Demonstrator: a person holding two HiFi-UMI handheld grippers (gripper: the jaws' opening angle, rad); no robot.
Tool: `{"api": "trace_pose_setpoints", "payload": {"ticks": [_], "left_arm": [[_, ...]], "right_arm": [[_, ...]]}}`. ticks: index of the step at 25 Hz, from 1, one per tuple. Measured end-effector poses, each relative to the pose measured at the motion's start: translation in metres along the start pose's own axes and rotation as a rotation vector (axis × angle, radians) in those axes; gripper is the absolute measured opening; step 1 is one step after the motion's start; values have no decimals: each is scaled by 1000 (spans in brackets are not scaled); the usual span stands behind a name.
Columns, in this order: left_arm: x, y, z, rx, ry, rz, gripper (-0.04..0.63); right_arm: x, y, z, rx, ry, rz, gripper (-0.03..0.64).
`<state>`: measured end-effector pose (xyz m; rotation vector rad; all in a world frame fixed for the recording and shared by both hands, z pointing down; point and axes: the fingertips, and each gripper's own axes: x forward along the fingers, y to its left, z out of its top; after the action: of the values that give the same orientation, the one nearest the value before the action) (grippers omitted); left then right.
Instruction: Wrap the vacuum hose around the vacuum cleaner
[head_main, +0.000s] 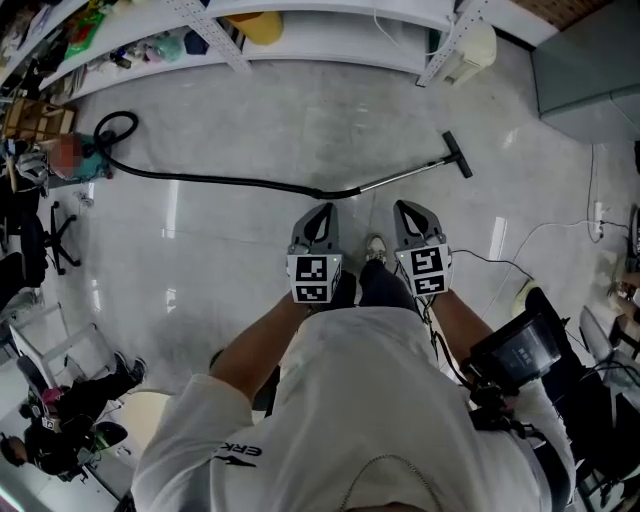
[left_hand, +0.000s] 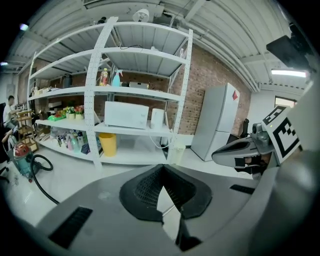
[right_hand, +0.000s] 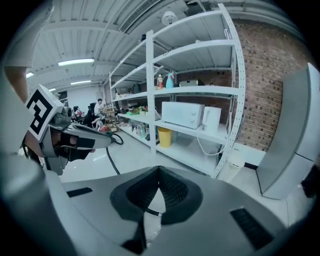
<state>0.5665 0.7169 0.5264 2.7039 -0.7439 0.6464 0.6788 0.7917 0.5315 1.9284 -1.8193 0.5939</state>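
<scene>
At the far left of the head view the vacuum cleaner (head_main: 75, 158) is sitting on the pale floor (head_main: 250, 120), close to the foot of the white shelving (head_main: 330, 40) and just above a black office chair (head_main: 45, 235). Its black vacuum hose (head_main: 200, 180) is curling into one loop beside the body and then lying stretched out across the floor toward the right, not wrapped around the cleaner at all. Moving right, you are holding the left gripper (head_main: 318, 222) low in front of your body; its jaws are pressing flat together with nothing between them, and its tip is pointing toward the stretch where the hose is meeting the wand, apart from it. Your shoe (head_main: 375, 247) is showing between the two tools. Just beside it you are holding the right gripper (head_main: 412, 215) at about the same level, its jaws likewise closed on nothing and aiming the same way. Beyond it the silver wand (head_main: 400, 177) is running up and to the right, ending in the black floor nozzle (head_main: 457, 154), which is resting on the floor well apart from the cleaner. From the right gripper view a yellow bin (right_hand: 164, 136) is standing under the shelves and a white microwave (right_hand: 182, 114) is sitting on one above it
</scene>
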Motion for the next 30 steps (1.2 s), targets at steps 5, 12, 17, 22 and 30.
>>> {"api": "trace_pose_setpoints", "payload": {"ticks": [5, 12, 17, 22, 30], "left_arm": [[24, 7, -22, -6, 42, 14, 3], [39, 4, -31, -22, 77, 32, 3], [43, -10, -31, -16, 90, 31, 3], [50, -18, -46, 0, 103, 40, 3], [75, -8, -68, 15, 161, 60, 3]], "right_arm": [[26, -14, -23, 10, 52, 16, -5], [41, -23, -39, 12, 82, 47, -5], [37, -27, -41, 14, 81, 68, -5], [40, -34, -58, 1, 87, 88, -5], [69, -51, -80, -48, 142, 141, -5]]}}
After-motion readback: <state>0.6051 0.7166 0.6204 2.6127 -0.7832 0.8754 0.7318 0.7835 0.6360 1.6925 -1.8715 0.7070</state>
